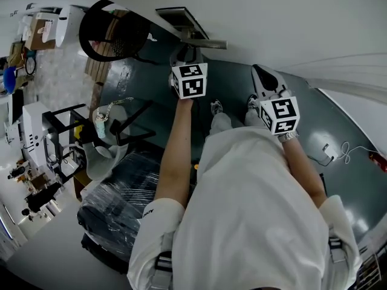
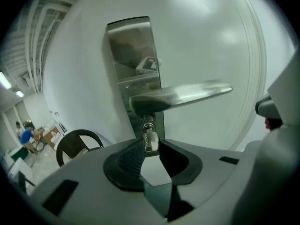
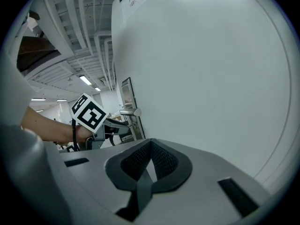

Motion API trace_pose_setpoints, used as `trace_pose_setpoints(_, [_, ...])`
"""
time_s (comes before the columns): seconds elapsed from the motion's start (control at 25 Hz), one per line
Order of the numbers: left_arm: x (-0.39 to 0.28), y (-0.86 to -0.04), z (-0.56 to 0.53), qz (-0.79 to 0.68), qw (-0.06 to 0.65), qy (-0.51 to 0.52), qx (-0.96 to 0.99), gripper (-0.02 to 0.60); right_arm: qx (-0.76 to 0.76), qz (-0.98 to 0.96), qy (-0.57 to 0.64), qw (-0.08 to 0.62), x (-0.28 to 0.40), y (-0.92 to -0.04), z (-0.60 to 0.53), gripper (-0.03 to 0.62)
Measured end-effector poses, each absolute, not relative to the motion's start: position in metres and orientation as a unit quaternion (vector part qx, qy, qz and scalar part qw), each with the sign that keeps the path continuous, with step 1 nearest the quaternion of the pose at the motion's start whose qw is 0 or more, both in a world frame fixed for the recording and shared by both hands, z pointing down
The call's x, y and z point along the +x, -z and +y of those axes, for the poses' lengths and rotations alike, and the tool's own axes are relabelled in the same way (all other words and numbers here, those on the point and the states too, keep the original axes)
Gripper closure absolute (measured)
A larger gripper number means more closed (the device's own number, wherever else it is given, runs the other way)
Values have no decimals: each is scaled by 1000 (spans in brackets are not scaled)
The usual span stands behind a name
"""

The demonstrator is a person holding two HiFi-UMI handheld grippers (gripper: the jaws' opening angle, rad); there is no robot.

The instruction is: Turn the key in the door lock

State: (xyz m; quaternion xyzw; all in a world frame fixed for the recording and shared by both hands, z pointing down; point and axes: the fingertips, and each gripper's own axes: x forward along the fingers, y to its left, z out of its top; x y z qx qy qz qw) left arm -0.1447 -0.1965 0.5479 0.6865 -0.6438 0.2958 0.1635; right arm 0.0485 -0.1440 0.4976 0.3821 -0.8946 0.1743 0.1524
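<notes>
A silver lock plate with a lever handle is set in the white door. Below the handle a small silver key sticks out of the cylinder. My left gripper is shut on the key's head, one dark pad on each side. In the head view the left gripper reaches under the handle, its marker cube hiding the key. My right gripper is shut on nothing, held off to the right near the bare door. From there the left gripper shows at the handle.
A black round-backed chair stands left of the door. A plastic-wrapped black bulk and a black frame table sit at the lower left. A white cable lies on the dark floor to the right.
</notes>
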Motion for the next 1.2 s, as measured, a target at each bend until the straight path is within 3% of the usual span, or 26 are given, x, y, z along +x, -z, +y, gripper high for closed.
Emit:
trace_pose_setpoints(0.36, [-150, -550, -192, -604, 326, -113, 719, 486, 391, -889, -173, 165, 36, -501, -131, 602])
trace_pose_setpoints(0.56, [-148, -556, -194, -571, 373, -61, 729, 512, 404, -881, -175, 171, 34, -503, -128, 602])
trace_pose_setpoints(0.6, [-148, -557, -193, -569, 368, -65, 733, 543, 407, -880, -175, 173, 35, -504, -127, 602])
trace_pose_setpoints(0.76, [-145, -555, -190, -569, 307, -123, 753, 543, 419, -872, -179, 179, 38, -508, -122, 602])
trace_pose_setpoints(1.2, [-146, -554, -193, -412, 420, -95, 803, 541, 442, -857, -185, 187, 14, -517, -111, 602])
